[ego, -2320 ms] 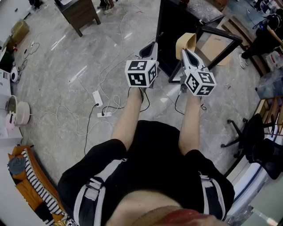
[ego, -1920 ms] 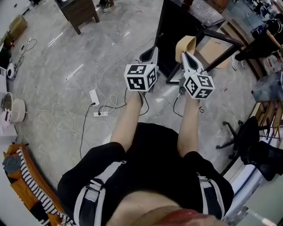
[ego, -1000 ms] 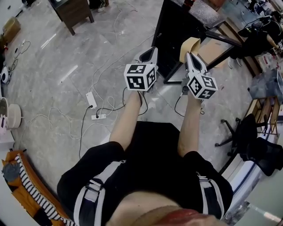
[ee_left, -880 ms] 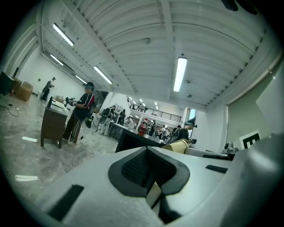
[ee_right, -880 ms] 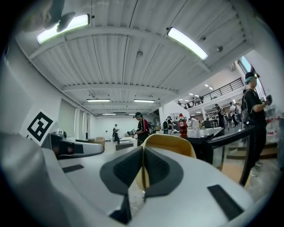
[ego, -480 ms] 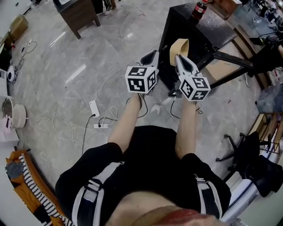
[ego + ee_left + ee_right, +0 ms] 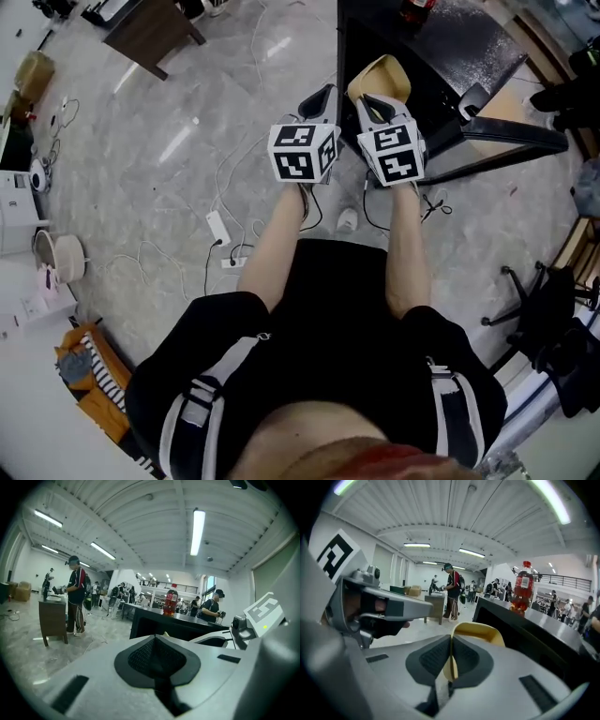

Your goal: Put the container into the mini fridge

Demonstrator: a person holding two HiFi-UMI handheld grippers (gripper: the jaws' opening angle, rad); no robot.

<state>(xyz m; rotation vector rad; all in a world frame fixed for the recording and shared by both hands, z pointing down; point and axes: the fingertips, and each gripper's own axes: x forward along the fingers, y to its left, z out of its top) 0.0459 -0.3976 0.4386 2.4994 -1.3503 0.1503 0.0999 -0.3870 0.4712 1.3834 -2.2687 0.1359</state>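
A tan, open-topped container (image 7: 380, 77) hangs by its rim in my right gripper (image 7: 367, 101), which is shut on its thin wall (image 7: 478, 632). It is held in front of the black mini fridge (image 7: 450, 47), level with the fridge's top front edge (image 7: 520, 634). A red bottle (image 7: 522, 592) stands on the fridge top. The fridge's black door (image 7: 511, 134) swings out to the right. My left gripper (image 7: 319, 97) is beside the right one, shut with nothing between its pads (image 7: 157, 660). The fridge's inside is hidden.
A white power strip (image 7: 218, 228) and loose cables lie on the marble floor to the left. A brown wooden cabinet (image 7: 145, 28) stands at the far left, an office chair (image 7: 544, 300) at the right. People stand in the background (image 7: 75, 597).
Both grippers have come closer to the fridge and nearer each other. The container now sits against the fridge's top front edge, and the view has swung right.
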